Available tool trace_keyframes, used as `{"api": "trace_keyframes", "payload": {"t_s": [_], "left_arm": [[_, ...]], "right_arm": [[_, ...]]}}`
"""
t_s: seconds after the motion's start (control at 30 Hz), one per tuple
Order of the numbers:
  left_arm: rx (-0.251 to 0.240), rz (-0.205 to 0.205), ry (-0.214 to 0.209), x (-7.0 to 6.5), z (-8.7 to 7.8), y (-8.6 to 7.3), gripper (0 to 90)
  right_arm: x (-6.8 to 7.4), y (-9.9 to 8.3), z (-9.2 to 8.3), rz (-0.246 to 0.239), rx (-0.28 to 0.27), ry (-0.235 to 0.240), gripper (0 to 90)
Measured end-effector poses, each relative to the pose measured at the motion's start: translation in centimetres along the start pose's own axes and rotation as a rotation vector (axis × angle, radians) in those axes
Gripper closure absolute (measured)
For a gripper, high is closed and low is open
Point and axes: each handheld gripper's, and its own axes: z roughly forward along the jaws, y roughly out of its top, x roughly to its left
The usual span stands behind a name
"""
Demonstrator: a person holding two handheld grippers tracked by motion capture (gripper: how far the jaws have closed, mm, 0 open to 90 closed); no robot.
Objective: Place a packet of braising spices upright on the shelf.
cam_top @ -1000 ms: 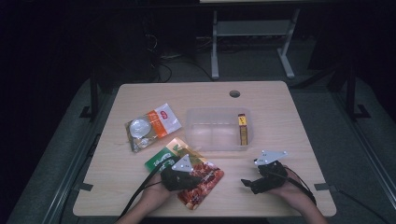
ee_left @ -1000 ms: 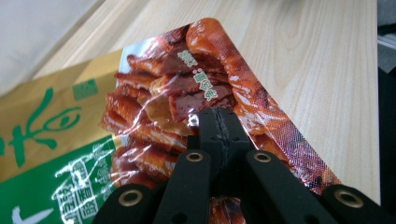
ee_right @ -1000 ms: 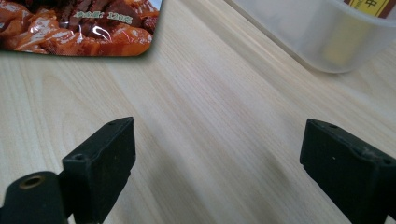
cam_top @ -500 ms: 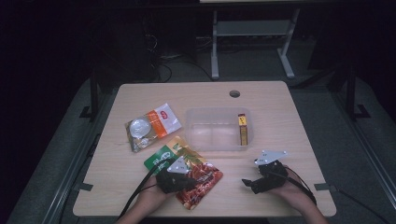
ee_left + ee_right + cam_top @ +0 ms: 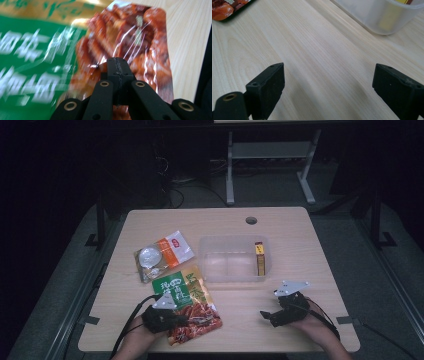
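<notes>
The pale wooden worktop [image 5: 310,270] carries everything. Near its middle stands a clear plastic tub [image 5: 232,260], and a narrow yellow-and-brown packet [image 5: 259,258] stands on edge against its right-hand wall. To the left of the tub lies an orange-and-white pouch [image 5: 162,254] with a round clear window. Just in front of that pouch, toward the person, lies the green-and-red snack bag [image 5: 189,306], flat on the wood near the front edge, its green label toward the tub and its red pictured end toward the person.

The left claw [image 5: 186,321] sits at the near left side of the snack bag — in the left gripper view its two black jaws are pressed together, their tips over the glossy red part of the bag [image 5: 140,50]; whether they nip the film cannot be told.

The right claw [image 5: 266,314] rests low over bare wood at the front right, well apart from the bag — its jaws are spread wide, with nothing between them.
</notes>
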Motion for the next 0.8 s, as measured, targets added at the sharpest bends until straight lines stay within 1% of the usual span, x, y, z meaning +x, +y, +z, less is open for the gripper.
{"api": "trace_keyframes", "payload": {"t_s": [0.03,0.07,0.13,0.17,0.2,0.23,0.3,0.33,0.37,0.4,0.43,0.53,0.57,0.63,0.67,0.73,0.77,0.8], "left_arm": [[0.014,0.014,0.027,0.4,-0.6,-0.4,90.0],[0.019,-0.004,0.043,0.7,-1.1,-0.9,90.0],[0.012,-0.041,0.047,1.4,-1.7,-1.5,90.0],[0.014,-0.042,0.054,1.6,-1.9,-1.7,90.0],[0.001,-0.048,0.048,1.5,-1.9,-1.6,90.0],[-0.003,-0.044,0.039,1.5,-1.9,-1.4,90.0],[-0.032,-0.016,0.026,1.1,-1.6,-0.4,90.0],[-0.042,-0.015,0.016,0.8,-1.4,0.1,90.0],[-0.051,-0.004,0.003,0.6,-0.9,0.8,90.0],[-0.051,0.015,-0.014,0.3,-0.3,1.7,90.0],[-0.049,0.044,-0.023,0.1,0.3,2.5,90.0],[-0.047,0.082,-0.053,-0.6,2.2,4.5,90.0],[-0.056,0.092,-0.062,-0.9,3.0,5.4,90.0],[-0.060,0.103,-0.069,-1.1,4.1,6.5,90.0],[-0.057,0.118,-0.069,-1.2,4.8,7.3,90.0],[-0.058,0.126,-0.074,-1.4,6.0,8.3,90.0],[-0.051,0.139,-0.077,-1.5,6.4,8.8,90.0],[-0.042,0.144,-0.080,-1.6,6.9,9.1,90.0]], "right_arm": [[0.0,0.0,0.0,-0.002,0.001,-0.001,10.3],[0.1,0.0,0.0,-0.002,0.002,0.000,10.3],[0.0,0.0,0.0,-0.002,0.001,-0.001,10.3],[0.0,0.0,0.0,-0.002,0.002,-0.001,10.3],[-0.1,0.1,0.1,-0.003,0.003,-0.002,10.3],[-0.1,0.1,0.1,-0.003,0.003,-0.002,10.3],[-0.1,0.2,0.1,-0.003,0.001,-0.001,10.3],[-0.1,0.3,0.2,-0.006,0.001,0.001,10.3],[-0.1,0.3,0.2,-0.006,0.001,0.002,10.3],[-0.1,0.3,0.3,-0.009,0.005,0.002,10.3],[-0.1,0.3,0.4,-0.010,0.006,0.003,10.3],[-0.1,0.4,0.3,-0.009,0.002,0.003,10.3],[-0.1,0.4,0.2,-0.009,0.000,0.004,10.3],[-0.1,0.3,0.1,-0.011,-0.001,0.004,10.3],[-0.2,0.3,0.1,-0.012,-0.001,0.004,10.3],[-0.2,0.2,0.0,-0.008,-0.003,0.005,10.3],[-0.2,0.1,0.0,-0.007,-0.006,0.005,10.3],[-0.3,0.1,-0.1,-0.008,-0.005,0.004,10.3]]}}
